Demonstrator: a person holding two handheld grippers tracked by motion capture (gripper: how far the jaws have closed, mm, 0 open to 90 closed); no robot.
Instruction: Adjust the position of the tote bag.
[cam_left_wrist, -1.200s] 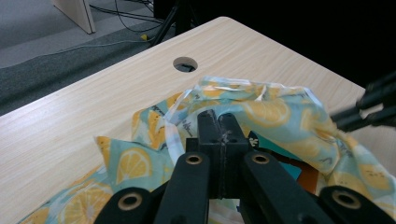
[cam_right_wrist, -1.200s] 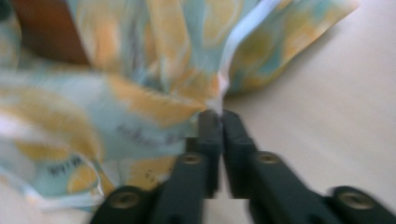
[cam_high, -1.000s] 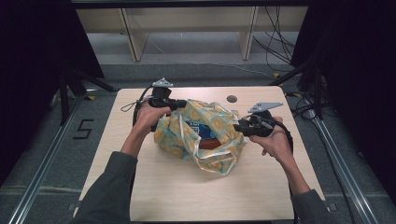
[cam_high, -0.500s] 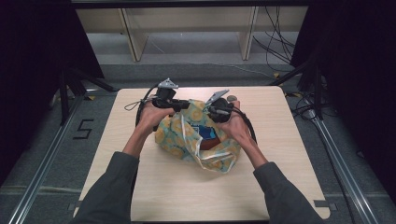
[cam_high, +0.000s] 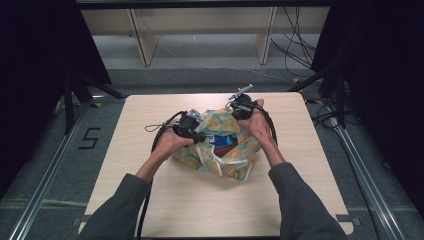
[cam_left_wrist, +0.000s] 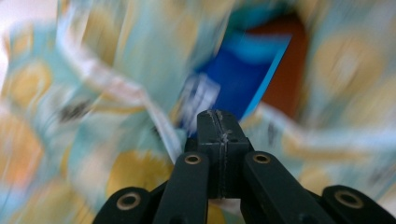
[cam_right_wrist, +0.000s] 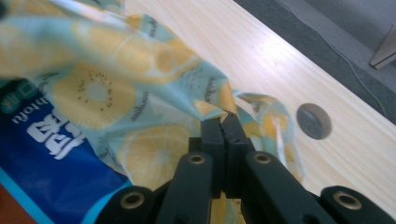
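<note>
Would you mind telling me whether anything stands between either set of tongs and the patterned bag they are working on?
Nothing visible does. The right tongs are shut on the far edge of the bag, and the left tongs are shut against its near-left side. A blue packet sits inside the opening.

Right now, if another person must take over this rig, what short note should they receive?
Left gripper: fingers shut on the near-left edge of the fruit-print bag; the view is blurred, so confirm the hold.
Right gripper: fingers shut on the bag's far rim.
The bag lies near the middle of the table, mouth pulled open between the two grippers. Inside are a blue packet and something reddish-brown beside it.
Done: the bag is gripped on both sides and open.
Left: probably to empty the bag or close it; keep both grips steady meanwhile.
</note>
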